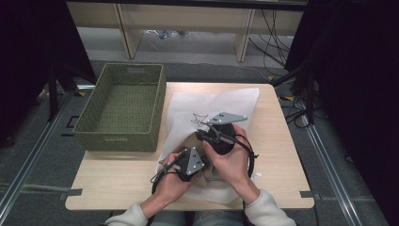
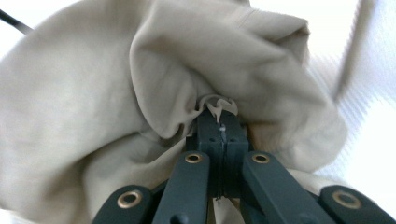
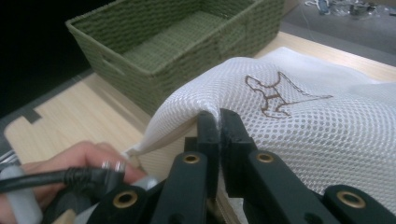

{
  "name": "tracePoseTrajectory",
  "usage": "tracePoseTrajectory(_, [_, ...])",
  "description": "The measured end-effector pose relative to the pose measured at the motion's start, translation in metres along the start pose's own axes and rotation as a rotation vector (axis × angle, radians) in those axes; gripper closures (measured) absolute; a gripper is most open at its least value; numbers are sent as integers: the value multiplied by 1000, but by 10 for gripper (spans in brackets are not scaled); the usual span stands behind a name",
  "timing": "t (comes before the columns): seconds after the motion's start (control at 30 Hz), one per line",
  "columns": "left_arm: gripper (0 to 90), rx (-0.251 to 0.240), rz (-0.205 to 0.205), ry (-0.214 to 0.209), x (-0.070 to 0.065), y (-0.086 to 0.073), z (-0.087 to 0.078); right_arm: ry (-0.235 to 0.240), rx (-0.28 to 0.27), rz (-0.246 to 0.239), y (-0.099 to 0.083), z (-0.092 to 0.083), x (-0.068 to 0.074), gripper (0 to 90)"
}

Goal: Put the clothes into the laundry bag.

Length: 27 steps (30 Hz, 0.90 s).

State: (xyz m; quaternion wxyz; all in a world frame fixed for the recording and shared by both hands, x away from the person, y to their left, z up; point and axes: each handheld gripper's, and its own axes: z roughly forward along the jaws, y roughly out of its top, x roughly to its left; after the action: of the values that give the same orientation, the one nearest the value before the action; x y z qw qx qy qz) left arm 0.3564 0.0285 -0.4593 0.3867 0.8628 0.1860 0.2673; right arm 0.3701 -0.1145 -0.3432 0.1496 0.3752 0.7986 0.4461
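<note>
High view, entry one: white mesh laundry bag [image 1: 221,101], lying flat across the middle of the wooden table [image 1: 277,155], its open edge toward us. We read it as light, limp and open-weave, with a dark printed figure on the upper face. The right gripper view shows our right gripper [image 3: 218,122] clenched on the upper lip of the bag's mouth, lifting that edge clear of the table. The hem is the sensible place to hold; the netting itself would likely stretch or snag.

Entry two: beige garment [image 2: 154,84], soft, bunched and creased, probably light and not fragile. In the left gripper view our left gripper [image 2: 220,122] is closed tight on a small pinch of its cloth. From above, the garment sits at the bag's mouth near the table's front edge, between our two hands; how much of it is already inside we cannot tell. A bundle like this sags around a single pinch, so we expect trailing folds to catch on the rim.

Entry three: green woven basket [image 1: 123,136], standing at the table's left, just beside the bag. Stiff-walled, with handle slots. Contents: none, in the part of the interior we can see.

Entry four: our left hand [image 3: 81,161], near the lifted lip in the right gripper view.
</note>
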Motion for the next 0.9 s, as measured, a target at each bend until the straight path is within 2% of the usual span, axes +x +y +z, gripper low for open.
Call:
tracePoseTrajectory(0.03, [891, -50, -38, 25, 0, 3, 0, 7, -5, 6, 1, -2, 1, 885])
tracePoseTrajectory(0.07, [891, -81, -49, 55, 2, 7, -3, -4, -18, -8, 1, -4, 1, 885])
tracePoseTrajectory(0.1, [891, -101, -61, 46, 3, 9, -4, 8, -33, -17, 2, -5, 2, 885])
tracePoseTrajectory(0.13, [891, -102, -34, 75, 6, 12, -7, 21, -42, 13, 3, -7, 4, 885])
tracePoseTrajectory(0.17, [890, -119, -36, 91, 7, 15, -9, 14, -46, 10, 3, -8, 5, 886])
tracePoseTrajectory(0.2, [890, -112, -13, 79, 7, 16, -10, 16, -60, 7, 4, -10, 6, 886])
tracePoseTrajectory(0.23, [890, -128, -23, 78, 5, 17, -9, 16, -64, -16, 5, -11, 5, 885])
tracePoseTrajectory(0.3, [889, -132, -17, 70, 2, 16, -5, 19, -62, -13, 5, -11, 6, 886])
tracePoseTrajectory(0.33, [887, -126, -2, 92, 0, 14, 0, 20, -61, -13, 5, -11, 5, 885])
tracePoseTrajectory(0.37, [882, -121, -10, 46, -4, 11, 7, 15, -53, 7, 4, -9, 5, 885])
tracePoseTrajectory(0.4, [872, -121, -10, 46, -4, 11, 7, 13, -48, 4, 3, -8, 4, 885])
tracePoseTrajectory(0.43, [855, -83, 17, 29, -8, 5, 19, 11, -41, 8, 3, -7, 4, 885])
tracePoseTrajectory(0.5, [816, -65, 36, 5, -10, -1, 31, 1, -36, -3, 2, -5, 0, 885])
tracePoseTrajectory(0.53, [784, -53, 40, -9, -11, -3, 37, -1, -24, 15, 1, -3, -2, 885])
tracePoseTrajectory(0.57, [753, -44, 34, -16, -11, -5, 40, 3, -20, 14, 1, -2, -4, 884])
tracePoseTrajectory(0.6, [721, -34, 22, -33, -11, -7, 44, -15, -23, 15, 0, -1, -5, 885])
tracePoseTrajectory(0.63, [672, -33, 15, -45, -11, -8, 45, 1, -15, 25, -1, 1, -7, 884])
tracePoseTrajectory(0.73, [557, -37, 8, -94, -10, -7, 43, -12, -1, 25, -1, 1, -12, 884])
tracePoseTrajectory(0.8, [490, -47, -11, -121, -9, -7, 38, -4, 6, 69, -2, 2, -10, 883])
tracePoseTrajectory(0.87, [433, -56, -41, -141, -8, -6, 28, -10, 4, 40, -2, 2, -13, 883])
tracePoseTrajectory(0.9, [411, -73, -40, -132, -7, -5, 22, -12, 2, 35, -1, 1, -13, 883])
